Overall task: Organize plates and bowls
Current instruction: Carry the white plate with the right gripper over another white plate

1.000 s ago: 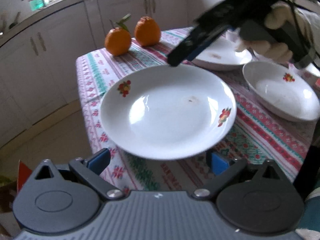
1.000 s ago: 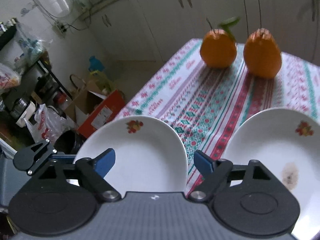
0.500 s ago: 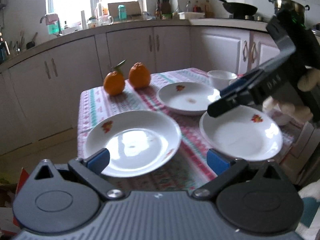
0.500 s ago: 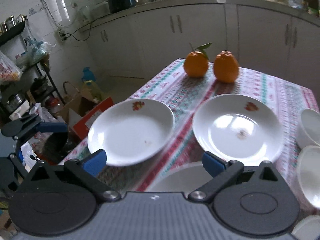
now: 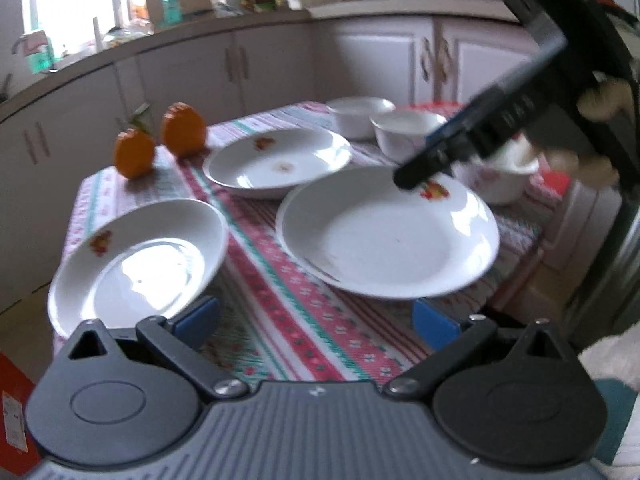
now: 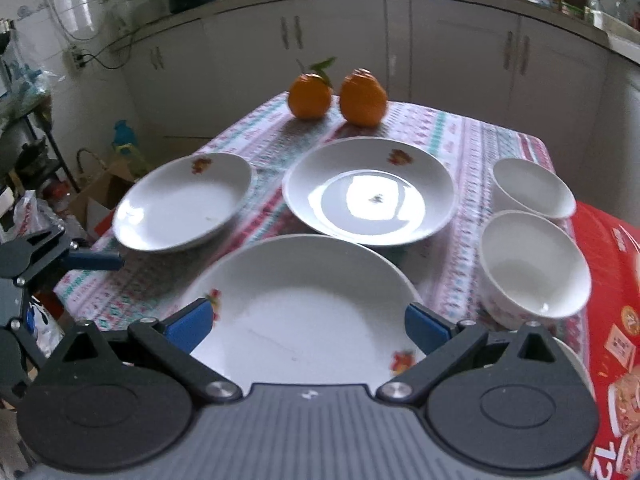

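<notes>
Three white plates with small flower prints lie on the patterned tablecloth: a near plate [image 6: 308,308] [image 5: 388,232], a left plate [image 6: 184,200] [image 5: 136,264] and a far plate [image 6: 368,192] [image 5: 276,160]. Several white bowls [image 6: 532,264] [image 5: 408,128] stand at the right. My right gripper [image 6: 308,322] is open and empty above the near plate's front edge; it also shows in the left wrist view [image 5: 404,180]. My left gripper [image 5: 316,316] is open and empty at the table's edge between the left and near plates, and shows in the right wrist view [image 6: 96,260].
Two oranges [image 6: 336,94] [image 5: 160,140] sit at the table's far end. A red printed box [image 6: 616,320] lies at the right under the bowls. White cabinets [image 6: 440,48] ring the room. Bags and a cardboard box [image 6: 100,192] clutter the floor at the left.
Both grippers have pulled back and risen from the table. The views now take in all three plates and the bowls. Both grippers stay open and empty.
</notes>
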`<state>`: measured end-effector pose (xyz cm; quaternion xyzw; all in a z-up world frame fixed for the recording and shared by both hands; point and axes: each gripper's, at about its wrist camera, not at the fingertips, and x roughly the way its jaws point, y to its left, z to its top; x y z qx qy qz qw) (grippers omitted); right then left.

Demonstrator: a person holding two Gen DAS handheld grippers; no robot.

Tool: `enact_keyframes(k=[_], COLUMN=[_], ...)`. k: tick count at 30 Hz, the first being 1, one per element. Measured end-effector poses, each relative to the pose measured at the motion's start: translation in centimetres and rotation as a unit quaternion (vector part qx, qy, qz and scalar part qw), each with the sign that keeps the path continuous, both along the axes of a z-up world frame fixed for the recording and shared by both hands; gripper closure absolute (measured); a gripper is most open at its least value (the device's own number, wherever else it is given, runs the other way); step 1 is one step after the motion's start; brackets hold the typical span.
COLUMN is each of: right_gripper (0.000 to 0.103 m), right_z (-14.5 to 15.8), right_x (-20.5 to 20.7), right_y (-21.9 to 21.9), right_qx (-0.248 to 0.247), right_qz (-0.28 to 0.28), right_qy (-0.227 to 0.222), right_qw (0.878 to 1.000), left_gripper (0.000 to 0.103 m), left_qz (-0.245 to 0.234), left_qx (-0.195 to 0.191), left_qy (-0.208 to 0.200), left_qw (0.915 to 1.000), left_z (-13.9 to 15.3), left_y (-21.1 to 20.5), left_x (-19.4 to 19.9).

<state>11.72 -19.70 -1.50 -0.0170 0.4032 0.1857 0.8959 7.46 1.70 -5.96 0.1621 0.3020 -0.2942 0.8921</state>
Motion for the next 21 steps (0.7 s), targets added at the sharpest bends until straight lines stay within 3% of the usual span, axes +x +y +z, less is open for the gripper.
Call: enact_keyframes(k=[7,15,21], right_gripper=[0.002,0.024,0.035], right_z=[-1.2,-2.2,-3.0], right_x=[2.7,5.4,6.9], right_y=[-2.3,-2.0,-2.4], right_qx=[0.018,0.002,0.012], right_qz=[-0.002,0.019,0.021], right_qy=[0.041,0.083,0.112], right_qw=[0.999,0.996,0.993], left_gripper=[0.001,0.001,0.002], left_qz=[-0.049,-0.063,-0.066], left_qx=[0.035,0.035,0.032], left_qy=[0.01,0.015,0.015], left_qw=[0.9981,0.9973,0.9972], left_z=[-1.6,-2.4,-2.4], left_y=[-2.4,-3.8,-4.3], left_x=[0.1,0.8,1.3])
